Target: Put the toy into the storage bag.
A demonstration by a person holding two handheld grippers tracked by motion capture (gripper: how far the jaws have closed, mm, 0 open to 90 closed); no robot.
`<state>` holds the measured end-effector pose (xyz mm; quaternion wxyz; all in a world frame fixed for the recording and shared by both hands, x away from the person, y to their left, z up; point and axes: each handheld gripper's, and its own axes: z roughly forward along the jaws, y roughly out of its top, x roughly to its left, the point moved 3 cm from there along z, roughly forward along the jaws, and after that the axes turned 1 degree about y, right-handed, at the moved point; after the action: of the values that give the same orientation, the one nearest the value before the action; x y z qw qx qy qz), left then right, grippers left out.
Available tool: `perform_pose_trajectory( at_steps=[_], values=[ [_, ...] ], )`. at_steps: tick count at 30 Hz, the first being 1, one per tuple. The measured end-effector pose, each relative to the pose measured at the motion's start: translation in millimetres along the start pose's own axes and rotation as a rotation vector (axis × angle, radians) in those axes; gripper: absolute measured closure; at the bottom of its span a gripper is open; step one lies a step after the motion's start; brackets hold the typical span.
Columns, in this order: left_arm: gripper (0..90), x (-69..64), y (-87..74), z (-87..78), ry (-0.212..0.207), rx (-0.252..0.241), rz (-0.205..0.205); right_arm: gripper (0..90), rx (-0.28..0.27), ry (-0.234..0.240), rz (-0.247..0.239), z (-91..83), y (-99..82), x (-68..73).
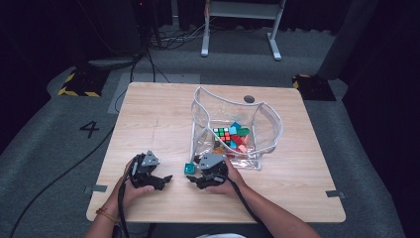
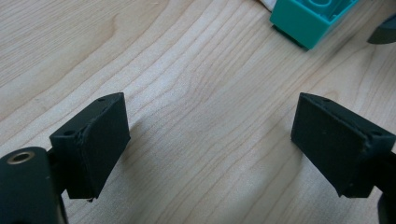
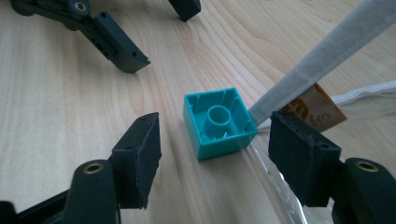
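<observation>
Bracketing the teal block without contact, right gripper jaws stand apart. Block lies hollow side up on the table, against the clear bag's edge. Left gripper gapes wide, empty.

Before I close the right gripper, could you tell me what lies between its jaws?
The teal block lies upside down on the table between the open jaws, untouched, in the right gripper view.

A clear plastic zip pouch stands open on the wooden counter, right of centre, with a multicoloured puzzle cube and loose toy blocks inside. A small teal plastic building brick lies upside down on the counter just beside the pouch's near-left corner, between the right tongs and the pouch; the left tongs sit further left.
</observation>
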<state>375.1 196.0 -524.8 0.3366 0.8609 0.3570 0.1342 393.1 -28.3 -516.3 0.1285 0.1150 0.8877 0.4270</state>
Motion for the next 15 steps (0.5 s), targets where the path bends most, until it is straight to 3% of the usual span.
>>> perform_pose_trajectory(
  at_steps=[9, 12, 15],
  values=[
    [11.6, -0.2, -0.1, -0.1, -0.003, 0.004, -0.004, 36.2, 0.012, 0.026, -0.011, 8.9, 3.7, 0.5],
    [11.6, 0.0, -0.1, -0.1, -0.004, 0.004, -0.003, 38.9, 0.03, 0.039, 0.012, 11.9, 4.4, 2.1],
    [11.6, 0.0, 0.0, -0.2, -0.002, 0.002, 0.0, 45.2, 0.041, 0.032, 0.004, 13.9, 4.1, 2.1]
  ],
)
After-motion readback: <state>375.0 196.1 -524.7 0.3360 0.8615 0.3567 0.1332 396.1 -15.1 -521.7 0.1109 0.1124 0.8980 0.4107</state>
